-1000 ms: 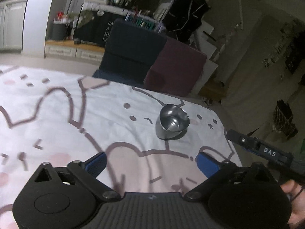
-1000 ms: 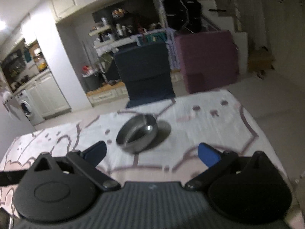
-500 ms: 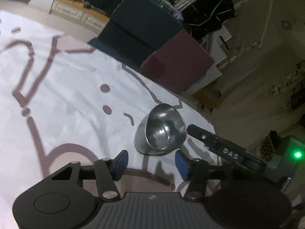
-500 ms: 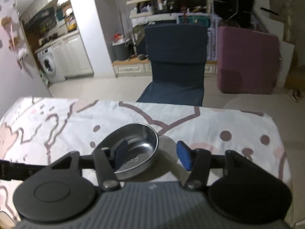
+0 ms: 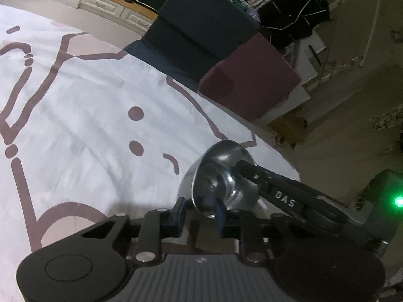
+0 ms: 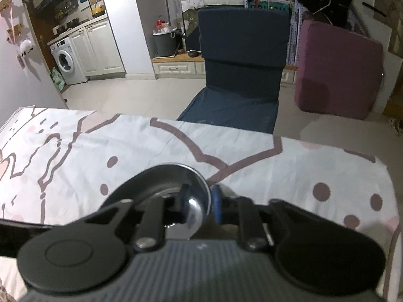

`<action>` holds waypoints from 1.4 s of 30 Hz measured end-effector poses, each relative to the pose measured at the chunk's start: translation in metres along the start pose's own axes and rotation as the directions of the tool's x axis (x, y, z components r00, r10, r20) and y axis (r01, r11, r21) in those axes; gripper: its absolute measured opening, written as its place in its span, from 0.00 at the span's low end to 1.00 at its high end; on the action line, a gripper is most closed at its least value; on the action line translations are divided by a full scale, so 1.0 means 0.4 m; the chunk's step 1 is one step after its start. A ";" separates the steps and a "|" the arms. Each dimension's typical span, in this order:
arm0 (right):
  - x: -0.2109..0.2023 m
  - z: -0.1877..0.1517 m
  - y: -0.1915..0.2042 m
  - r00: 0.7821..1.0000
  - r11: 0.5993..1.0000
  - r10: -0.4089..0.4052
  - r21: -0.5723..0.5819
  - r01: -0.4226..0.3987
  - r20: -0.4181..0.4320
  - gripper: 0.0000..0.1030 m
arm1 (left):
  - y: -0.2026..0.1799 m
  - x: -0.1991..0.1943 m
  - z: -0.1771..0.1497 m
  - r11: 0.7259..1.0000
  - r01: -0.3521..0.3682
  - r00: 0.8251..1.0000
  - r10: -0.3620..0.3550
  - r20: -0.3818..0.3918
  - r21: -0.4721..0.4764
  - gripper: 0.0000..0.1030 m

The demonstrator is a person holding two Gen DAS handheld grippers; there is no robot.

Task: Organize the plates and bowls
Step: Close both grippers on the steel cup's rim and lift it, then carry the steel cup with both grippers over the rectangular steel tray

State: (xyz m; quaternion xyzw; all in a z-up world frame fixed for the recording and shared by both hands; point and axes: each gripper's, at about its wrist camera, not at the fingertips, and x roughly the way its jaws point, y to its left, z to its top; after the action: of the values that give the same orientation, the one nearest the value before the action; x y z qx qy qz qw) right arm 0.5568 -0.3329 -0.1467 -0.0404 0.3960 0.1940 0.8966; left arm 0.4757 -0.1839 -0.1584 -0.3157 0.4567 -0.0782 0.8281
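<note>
Steel, thin and slick, the bowl (image 5: 221, 176) sits tilted near the bench (image 5: 75, 130) corner, both my jaws pinching opposite rims—light and stiff, best gripped at its lip.

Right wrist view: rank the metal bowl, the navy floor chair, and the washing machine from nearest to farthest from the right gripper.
1. metal bowl: its rim sits between the fingers of the right gripper, on the tablecloth.
2. navy floor chair: straight ahead, on the floor past the table's far edge.
3. washing machine: far left, back in the kitchen.
</note>
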 end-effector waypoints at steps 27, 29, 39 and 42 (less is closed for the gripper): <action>-0.243 -0.163 0.097 0.996 0.973 -0.086 0.217 0.076 0.036 0.07 | 0.029 -0.168 -0.081 0.997 -0.010 1.000 0.012 -0.015 0.079 0.10; -0.258 -0.195 0.106 0.996 0.964 -0.082 0.256 0.075 0.017 0.08 | 0.029 -0.171 -0.098 0.996 -0.014 0.999 0.017 -0.030 0.087 0.11; -0.316 -0.296 0.129 0.996 0.931 -0.093 0.355 0.089 -0.005 0.08 | 0.022 -0.221 -0.146 0.993 -0.006 0.999 0.011 -0.045 0.119 0.11; -0.339 -0.295 0.147 0.995 0.931 -0.095 0.354 0.086 0.007 0.08 | 0.026 -0.250 -0.145 0.993 0.001 0.999 0.003 -0.038 0.115 0.11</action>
State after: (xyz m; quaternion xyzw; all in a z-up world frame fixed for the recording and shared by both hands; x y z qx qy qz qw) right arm 0.3697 -0.3481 -0.1242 0.1052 0.4114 0.0788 0.9019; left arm 0.3700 -0.1600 -0.1161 -0.2658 0.4672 -0.1099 0.8361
